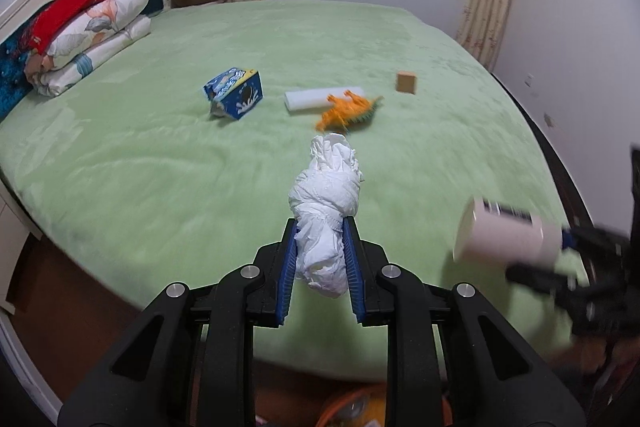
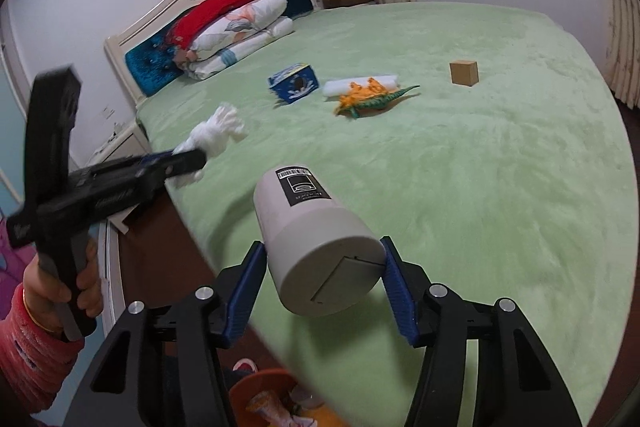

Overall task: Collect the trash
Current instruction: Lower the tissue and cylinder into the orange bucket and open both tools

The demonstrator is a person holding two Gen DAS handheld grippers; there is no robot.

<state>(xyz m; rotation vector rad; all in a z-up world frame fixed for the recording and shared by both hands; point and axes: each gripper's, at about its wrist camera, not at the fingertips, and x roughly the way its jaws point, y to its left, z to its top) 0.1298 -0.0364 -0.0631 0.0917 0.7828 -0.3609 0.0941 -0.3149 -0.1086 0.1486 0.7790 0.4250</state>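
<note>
Both claws were loaded when I looked. My left gripper was clenched on a crumpled white tissue wad, pinched around its lower half with the rest sticking out past the fingertips, up off the green bedspread. My right gripper had its jaws set wide around a grey cylindrical container, held sideways above the bed's near edge, lid end toward the camera. The pads looked to be touching its sides, though I couldn't swear how firm the squeeze was.

Handling-wise, I reckoned the tissue was about as easy as it gets: soft, weightless, squashes into the pads, grab it anywhere in the bulk. The container seemed the fussier one. Smooth rigid wall, round, so it could roll or slide between flat pads; across the middle of the body felt like the right spot.

An orange bin with some rubbish in it sat on the floor just below the grippers. On the bed farther out lay a blue carton, a toy dinosaur and a small brown cube.
</note>
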